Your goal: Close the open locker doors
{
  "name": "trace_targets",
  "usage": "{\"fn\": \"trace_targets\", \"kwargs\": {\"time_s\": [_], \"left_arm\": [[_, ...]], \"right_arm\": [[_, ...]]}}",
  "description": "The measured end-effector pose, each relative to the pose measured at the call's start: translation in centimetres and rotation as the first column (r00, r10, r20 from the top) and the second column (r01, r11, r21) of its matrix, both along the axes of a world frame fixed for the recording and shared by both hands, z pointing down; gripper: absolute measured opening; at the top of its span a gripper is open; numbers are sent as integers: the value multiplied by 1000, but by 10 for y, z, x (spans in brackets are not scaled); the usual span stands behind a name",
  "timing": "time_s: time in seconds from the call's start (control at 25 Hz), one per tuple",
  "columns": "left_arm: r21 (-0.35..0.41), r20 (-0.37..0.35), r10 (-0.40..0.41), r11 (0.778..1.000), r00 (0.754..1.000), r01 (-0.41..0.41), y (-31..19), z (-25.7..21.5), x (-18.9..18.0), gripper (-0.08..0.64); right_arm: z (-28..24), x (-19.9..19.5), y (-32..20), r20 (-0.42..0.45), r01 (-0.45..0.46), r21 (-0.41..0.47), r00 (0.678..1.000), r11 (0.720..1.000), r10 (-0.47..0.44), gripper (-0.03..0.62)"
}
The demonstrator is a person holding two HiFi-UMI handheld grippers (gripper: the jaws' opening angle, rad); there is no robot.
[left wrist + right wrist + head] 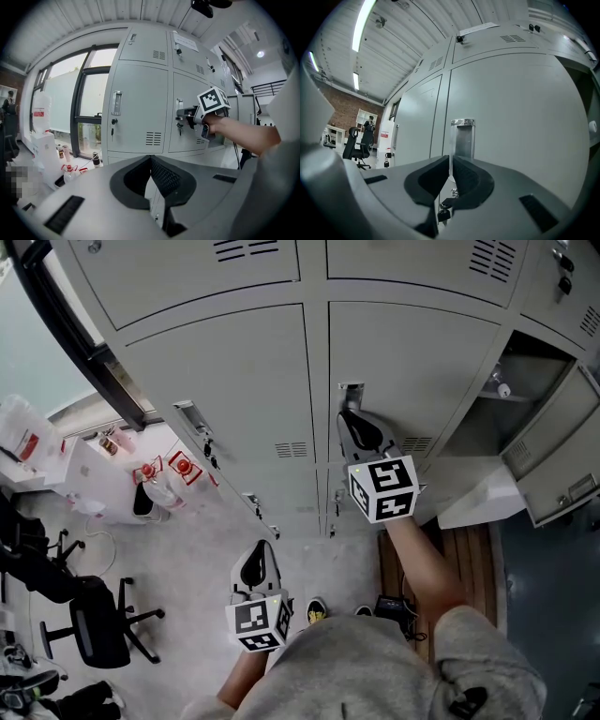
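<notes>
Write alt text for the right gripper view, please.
The right gripper, jaws closed to a slit and empty, points at a grey locker door just below its metal latch plate. An office chair stands far left.

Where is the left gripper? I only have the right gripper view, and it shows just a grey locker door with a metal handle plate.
Observer: The left gripper hangs low, back from the lockers, touching nothing.
Operator: Open or shut?
Observer: Its own view shows the jaws together with nothing between them.
Operator: Any door left open?
Observer: Yes. The head view shows one open door swung out, to the right of the right gripper, with its compartment exposed.
</notes>
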State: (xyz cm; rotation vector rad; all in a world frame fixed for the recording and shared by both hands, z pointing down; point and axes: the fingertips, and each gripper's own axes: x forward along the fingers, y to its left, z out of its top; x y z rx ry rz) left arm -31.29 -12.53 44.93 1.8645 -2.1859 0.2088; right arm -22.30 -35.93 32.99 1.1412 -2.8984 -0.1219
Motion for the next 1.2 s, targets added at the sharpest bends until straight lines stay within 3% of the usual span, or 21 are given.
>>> {"fn": "trace_targets", "kwargs": {"time_s": [0.24, 0.44, 0.68, 0.88, 1.2], "left_arm": [[-8, 2, 28, 1000, 1000, -28, -5, 0, 10, 8], [8, -4, 101, 995, 995, -101, -17, -2, 40, 7], [8, -14, 223, 975, 975, -223, -38, 0, 103, 8], [8, -18, 312, 950, 950, -312, -48, 2, 161, 8], [-11, 6, 391, 920, 920, -391, -48, 5, 235, 6]], "right_arm": [[-5, 9, 18, 31, 44, 1, 999, 999, -44, 44], [0, 45, 41, 34, 31, 0, 999, 1000, -31, 44], [23, 127, 84, 33, 10, -37, 999, 999, -9, 44], [47, 204, 121, 1, -69, -73, 998, 995, 69, 44], [60, 291, 150, 32, -156, -115, 986, 981, 161, 44]]}}
